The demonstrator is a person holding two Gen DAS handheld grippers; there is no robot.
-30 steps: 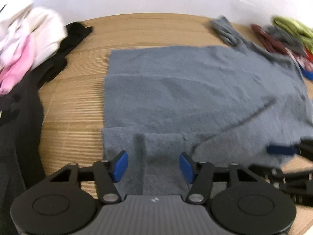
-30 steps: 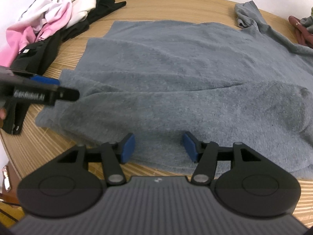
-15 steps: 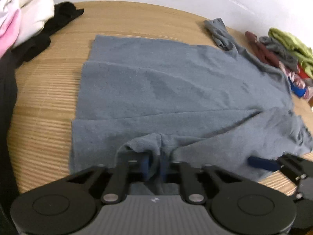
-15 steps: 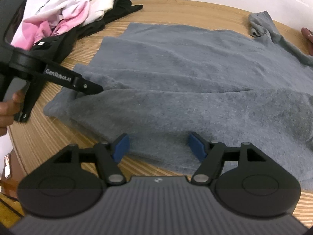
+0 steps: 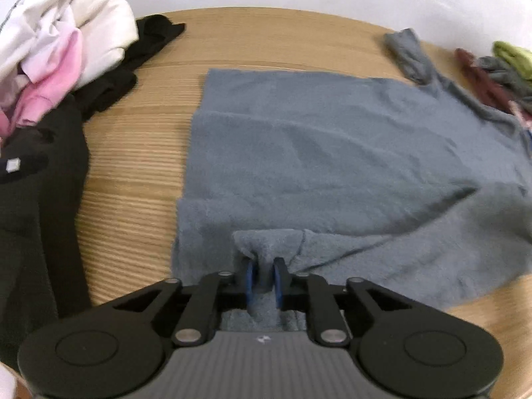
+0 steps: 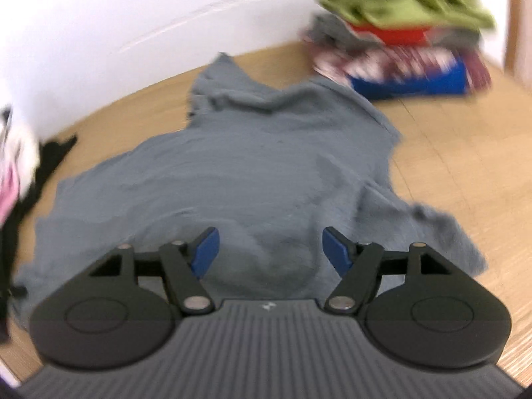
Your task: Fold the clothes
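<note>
Here, the grey fleece top [image 5: 332, 153] lies spread flat on the wooden table [image 5: 133, 166], with its near long edge already turned in over the body. Expect it to handle as a soft, light, limp cloth: it will sag and bunch wherever you leave it unsupported, so take hold at a hem or corner, not mid-panel. Your left gripper [image 5: 264, 274] pinches a raised tuck of the near hem; its jaws have just eased slightly apart, yet the fabric sits bunched between the pads. Your right gripper [image 6: 271, 249] hangs wide open above the top's sleeve end, holding nothing. Beyond the top's hem end lie a black garment [image 5: 40, 173] and a white and pink heap [image 5: 56, 46]. Past its sleeve end stands a stack of folded clothes [image 6: 402, 40]. Bare table beside the far edge gives you room.
</note>
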